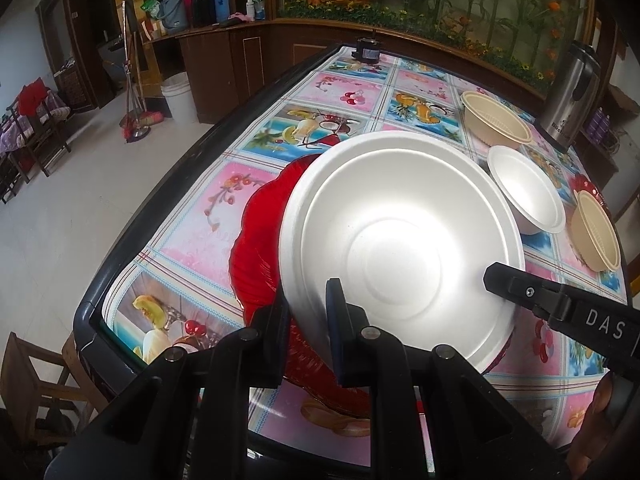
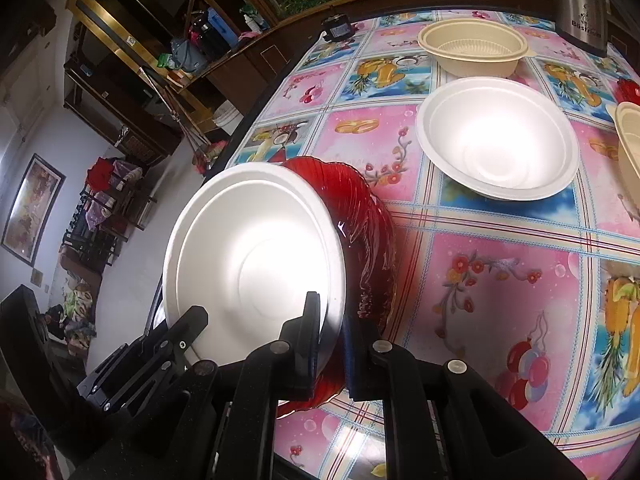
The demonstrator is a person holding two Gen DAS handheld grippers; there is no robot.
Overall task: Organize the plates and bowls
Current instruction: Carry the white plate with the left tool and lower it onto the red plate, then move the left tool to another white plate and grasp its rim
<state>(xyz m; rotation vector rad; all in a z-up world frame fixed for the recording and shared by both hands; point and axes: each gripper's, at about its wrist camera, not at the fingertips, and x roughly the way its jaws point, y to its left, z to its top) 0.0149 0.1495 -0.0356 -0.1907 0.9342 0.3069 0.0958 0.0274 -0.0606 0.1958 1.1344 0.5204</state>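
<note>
Pinching opposite rims of the white foam bowl point(image 1: 400, 240), both grippers apparently hold it above the red plate point(image 1: 256, 240).

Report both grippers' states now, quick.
Left gripper: shut on the white foam bowl rim.
Right gripper: shut on the same bowl's opposite rim, over the red plate.

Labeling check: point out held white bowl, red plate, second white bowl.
held white bowl point(image 1: 396, 248), left wrist view, inner base.
red plate point(image 2: 368, 216), right wrist view, exposed ribbed rim.
second white bowl point(image 2: 496, 140), right wrist view, inner wall.
</note>
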